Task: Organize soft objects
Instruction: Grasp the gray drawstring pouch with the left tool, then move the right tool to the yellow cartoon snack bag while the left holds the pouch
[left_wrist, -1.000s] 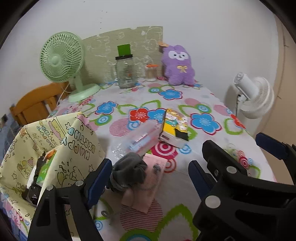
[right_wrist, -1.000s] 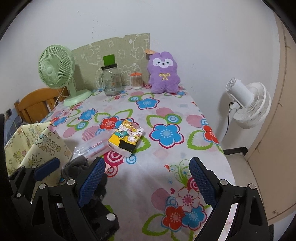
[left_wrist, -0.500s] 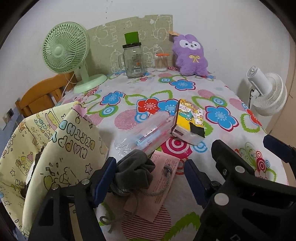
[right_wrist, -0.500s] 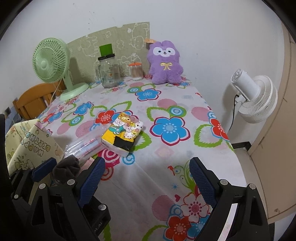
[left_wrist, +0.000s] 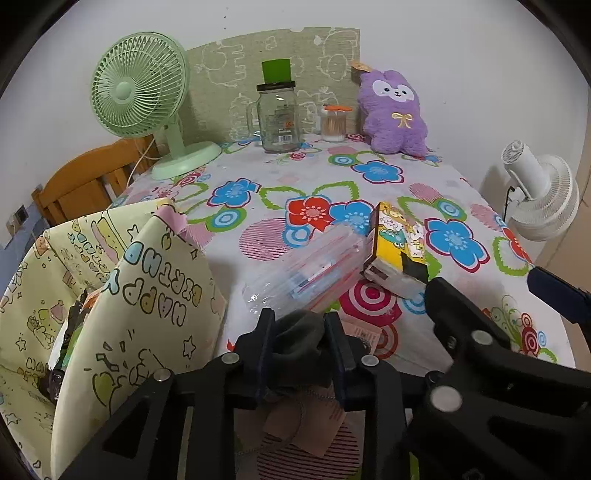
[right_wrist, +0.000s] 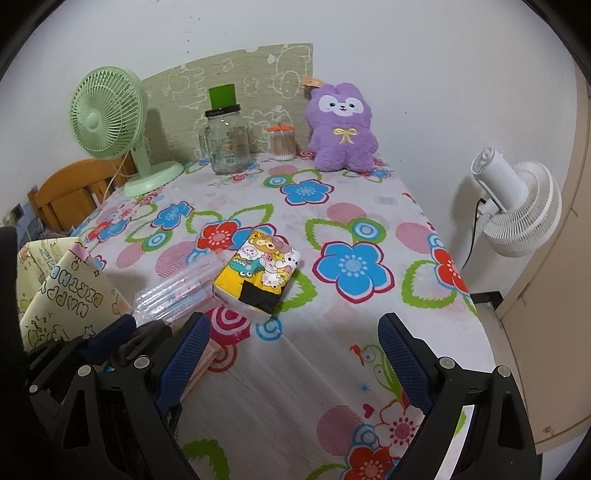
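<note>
Bunched grey sock (left_wrist: 297, 334), clamped upright

The left gripper (left_wrist: 300, 341) pinches a dark grey sock (left_wrist: 295, 338) between its blue pads, above a pink card (left_wrist: 325, 424) on the flowered counter (left_wrist: 280, 177). A yellow gift bag (left_wrist: 147, 302) (printed lettering, top open) stands just to its left; a clear plastic packet (left_wrist: 314, 266) lies beyond.

L gripper (left_wrist: 300, 341) sits low w/ its blue-padded fingers (left_wrist: 263, 343) drawn close together, pinched on a bunched grey sock (left_wrist: 297, 338) between them. R gripper (right_wrist: 293, 354) is just beside it on the R, jaws spread wide, nothing between the pads (right_wrist: 400, 356). Both point fwd, roughly level w/ each other.
</note>
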